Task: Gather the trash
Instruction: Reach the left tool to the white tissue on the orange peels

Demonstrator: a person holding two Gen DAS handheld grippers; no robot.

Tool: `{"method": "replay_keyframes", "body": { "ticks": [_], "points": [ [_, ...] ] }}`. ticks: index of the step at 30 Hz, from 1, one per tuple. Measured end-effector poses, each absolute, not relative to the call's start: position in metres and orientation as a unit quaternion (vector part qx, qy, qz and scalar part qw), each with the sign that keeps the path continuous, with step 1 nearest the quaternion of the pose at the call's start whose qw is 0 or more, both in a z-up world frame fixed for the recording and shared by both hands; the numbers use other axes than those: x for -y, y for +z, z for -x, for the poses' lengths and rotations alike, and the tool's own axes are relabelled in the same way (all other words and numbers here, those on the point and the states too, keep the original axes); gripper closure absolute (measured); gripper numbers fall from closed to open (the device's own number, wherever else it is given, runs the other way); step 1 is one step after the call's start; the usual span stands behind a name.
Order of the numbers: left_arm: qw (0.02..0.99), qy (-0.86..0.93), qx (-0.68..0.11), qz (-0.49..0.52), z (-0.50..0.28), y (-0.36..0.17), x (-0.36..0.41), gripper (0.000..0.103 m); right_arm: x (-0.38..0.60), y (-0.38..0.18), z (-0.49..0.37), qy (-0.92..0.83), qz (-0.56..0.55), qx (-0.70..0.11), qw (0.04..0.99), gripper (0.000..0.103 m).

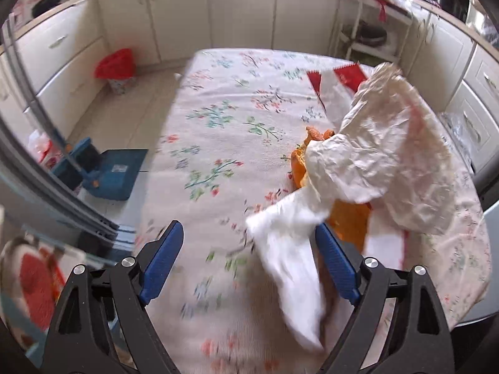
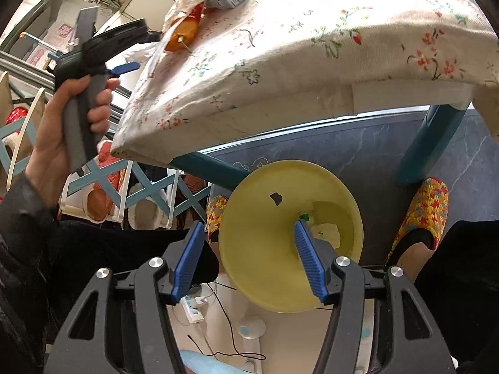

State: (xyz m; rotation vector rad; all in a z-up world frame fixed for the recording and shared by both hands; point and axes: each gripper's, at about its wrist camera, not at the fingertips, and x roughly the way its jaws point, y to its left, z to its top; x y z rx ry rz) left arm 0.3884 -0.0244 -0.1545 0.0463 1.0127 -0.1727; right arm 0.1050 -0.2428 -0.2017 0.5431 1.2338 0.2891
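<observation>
On the floral tablecloth, trash lies at the right: a crumpled cream plastic bag, orange peel under it and a red-and-white wrapper behind. My left gripper stands open over the cloth. A blurred white paper lies between its fingers, against the right one. In the right wrist view, my right gripper holds a yellow bin in the air below the table edge. One finger is inside its rim and one outside. A little rubbish lies in its bottom.
A red-lined waste basket and a blue dustpan stand on the floor left of the table. Cabinets ring the room. Under the table are teal legs, a person's patterned slippers and a power strip with cables.
</observation>
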Motion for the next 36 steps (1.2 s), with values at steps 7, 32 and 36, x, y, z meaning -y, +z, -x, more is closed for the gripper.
{"method": "replay_keyframes", "body": {
  "ticks": [7, 32, 36],
  "points": [
    [0.870, -0.109, -0.480, -0.025, -0.422, -0.171, 0.033, 0.008, 0.242, -0.209, -0.115, 0.128, -0.258, -0.579, 0.763, 0.042],
    [0.876, -0.125, -0.462, -0.050, -0.435, -0.175, 0.044, 0.006, 0.235, -0.207, -0.120, 0.126, -0.257, -0.577, 0.765, 0.035],
    [0.876, -0.125, -0.462, -0.050, -0.435, -0.175, 0.044, 0.006, 0.232, -0.210, -0.121, 0.125, -0.256, -0.580, 0.763, 0.035]
  ]
}}
